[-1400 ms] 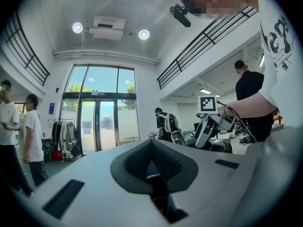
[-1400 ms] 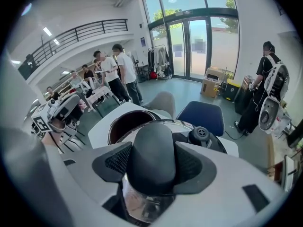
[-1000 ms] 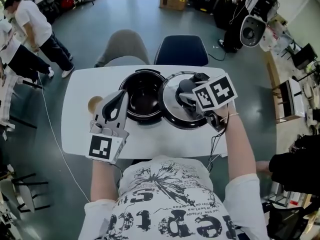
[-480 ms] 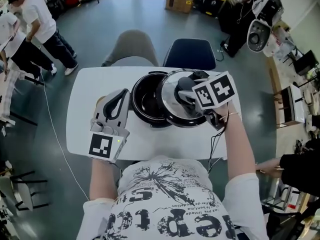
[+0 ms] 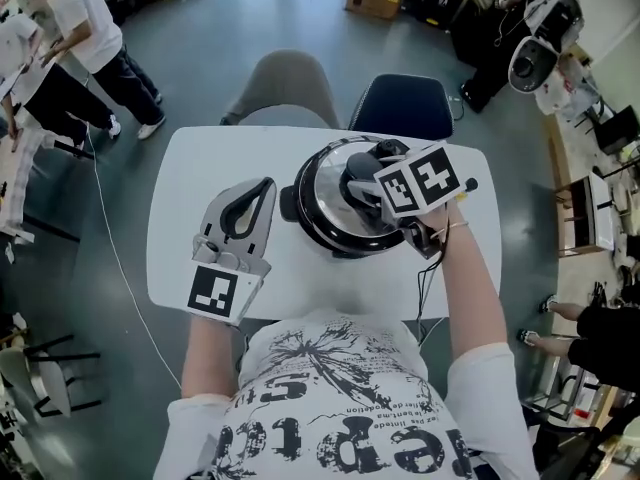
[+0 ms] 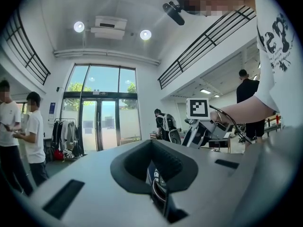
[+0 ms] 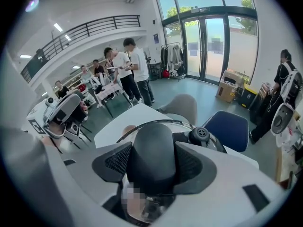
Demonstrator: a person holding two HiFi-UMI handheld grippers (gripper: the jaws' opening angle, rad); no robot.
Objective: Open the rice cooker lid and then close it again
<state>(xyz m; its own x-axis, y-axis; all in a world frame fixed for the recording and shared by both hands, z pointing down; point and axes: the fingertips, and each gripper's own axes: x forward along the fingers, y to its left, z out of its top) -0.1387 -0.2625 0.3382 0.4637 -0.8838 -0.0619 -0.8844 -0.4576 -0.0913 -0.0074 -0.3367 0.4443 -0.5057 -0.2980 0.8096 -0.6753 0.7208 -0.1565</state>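
Observation:
The rice cooker stands in the middle of the white table. Its shiny round lid now sits over the pot and hides the bowl. My right gripper points steeply down and is shut on the lid's black knob, with one dark pad on each side of it. A small black steam cap sits just beyond the knob. My left gripper lies level just left of the cooker, apart from it. Its jaws are shut with nothing between them, as the left gripper view also shows.
A grey chair and a blue chair stand at the table's far side. People stand on the floor at far left. Boxes and gear line the far right wall. A cable runs across the floor at left.
The right gripper has carried the lid leftward from beside the open pot until it covers the pot. The left gripper has stayed beside the cooker with its jaws unchanged.

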